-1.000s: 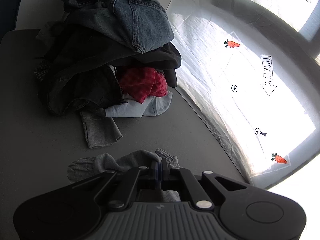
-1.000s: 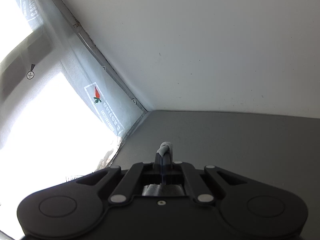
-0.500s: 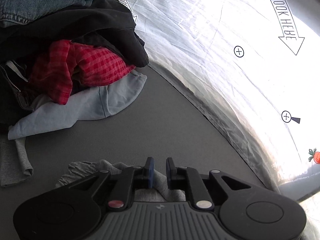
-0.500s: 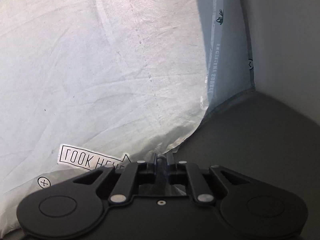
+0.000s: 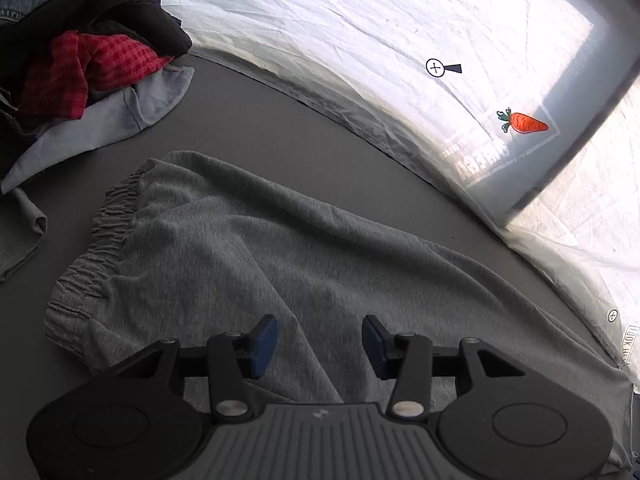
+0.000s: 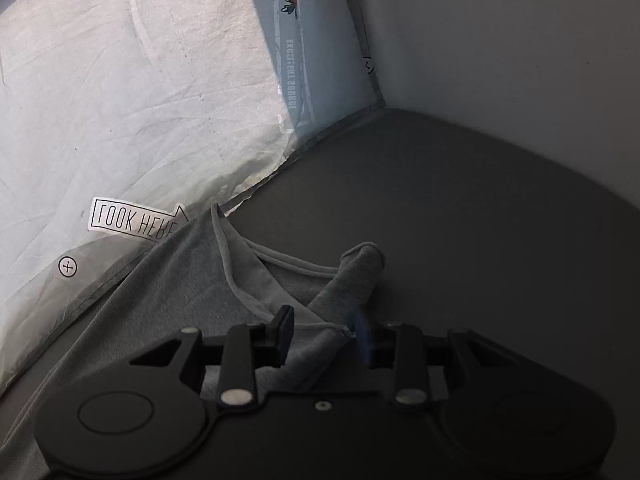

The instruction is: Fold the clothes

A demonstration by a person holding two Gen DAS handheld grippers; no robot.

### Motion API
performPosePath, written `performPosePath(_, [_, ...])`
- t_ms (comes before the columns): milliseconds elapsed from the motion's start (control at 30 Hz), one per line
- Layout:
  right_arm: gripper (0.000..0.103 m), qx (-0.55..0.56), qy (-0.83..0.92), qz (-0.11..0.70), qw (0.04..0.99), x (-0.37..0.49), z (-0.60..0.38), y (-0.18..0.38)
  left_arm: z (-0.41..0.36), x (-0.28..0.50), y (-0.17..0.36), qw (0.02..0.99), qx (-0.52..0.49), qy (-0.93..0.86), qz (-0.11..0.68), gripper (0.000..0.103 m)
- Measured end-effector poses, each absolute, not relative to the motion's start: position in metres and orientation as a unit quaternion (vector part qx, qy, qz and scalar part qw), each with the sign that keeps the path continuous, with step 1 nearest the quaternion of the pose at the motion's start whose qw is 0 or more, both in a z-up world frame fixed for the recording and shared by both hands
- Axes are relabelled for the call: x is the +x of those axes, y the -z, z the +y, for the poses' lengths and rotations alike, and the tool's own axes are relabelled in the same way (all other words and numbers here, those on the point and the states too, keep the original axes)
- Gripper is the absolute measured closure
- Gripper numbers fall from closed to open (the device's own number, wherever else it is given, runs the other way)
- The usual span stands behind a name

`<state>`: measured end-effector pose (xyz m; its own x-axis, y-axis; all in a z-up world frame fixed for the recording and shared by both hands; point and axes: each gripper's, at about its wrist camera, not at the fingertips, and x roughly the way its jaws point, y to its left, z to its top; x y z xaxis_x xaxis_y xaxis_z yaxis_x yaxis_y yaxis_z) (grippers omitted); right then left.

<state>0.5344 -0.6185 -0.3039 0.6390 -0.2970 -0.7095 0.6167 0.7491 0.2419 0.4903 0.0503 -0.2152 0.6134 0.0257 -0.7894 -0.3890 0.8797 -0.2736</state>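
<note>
Grey sweatpants (image 5: 256, 248) lie spread flat on the dark grey table (image 5: 256, 112), elastic waistband at the left. My left gripper (image 5: 318, 340) is open and empty, just above the cloth near the waist end. In the right wrist view the leg hems of the sweatpants (image 6: 280, 280) lie on the table, one hem curled up. My right gripper (image 6: 324, 334) is open and empty, just above the hem end.
A pile of clothes (image 5: 80, 60) with a red checked shirt, a black garment and a light blue one sits at the table's far left. A white sheet (image 5: 400, 40) with carrot and "look here" marks runs along the far edge. A plain wall (image 6: 500, 40) stands at the right.
Both grippers held the grey sweatpants shut, then opened and let them go. The sweatpants now lie spread on the table, and both grippers have pulled back above them.
</note>
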Motion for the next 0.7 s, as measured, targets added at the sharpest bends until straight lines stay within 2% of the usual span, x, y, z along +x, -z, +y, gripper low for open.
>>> performPosePath(133, [0.068, 0.264, 0.244, 0.33, 0.873, 0.52, -0.62, 0.311, -0.004, 0.488, 0.213, 0.878, -0.156, -0.041, 0.45, 0.046])
performPosePath(267, [0.068, 0.282, 0.227, 0.326, 0.873, 0.526, -0.618, 0.317, -0.034, 0.491, 0.22, 0.87, -0.158, -0.015, 0.466, 0.045])
performPosePath(433, [0.067, 0.293, 0.214, 0.327, 0.873, 0.535, -0.621, 0.323, -0.046, 0.494, 0.227, 0.864, -0.154, -0.024, 0.478, 0.043])
performPosePath(633, [0.066, 0.314, 0.21, 0.324, 0.867, 0.544, -0.632, 0.328, -0.054, 0.488, 0.232, 0.867, -0.098, -0.056, 0.485, 0.044])
performPosePath(700, [0.073, 0.31, 0.206, 0.332, 0.867, 0.548, -0.634, 0.331, -0.055, 0.486, 0.231, 0.872, -0.089, -0.055, 0.478, 0.044])
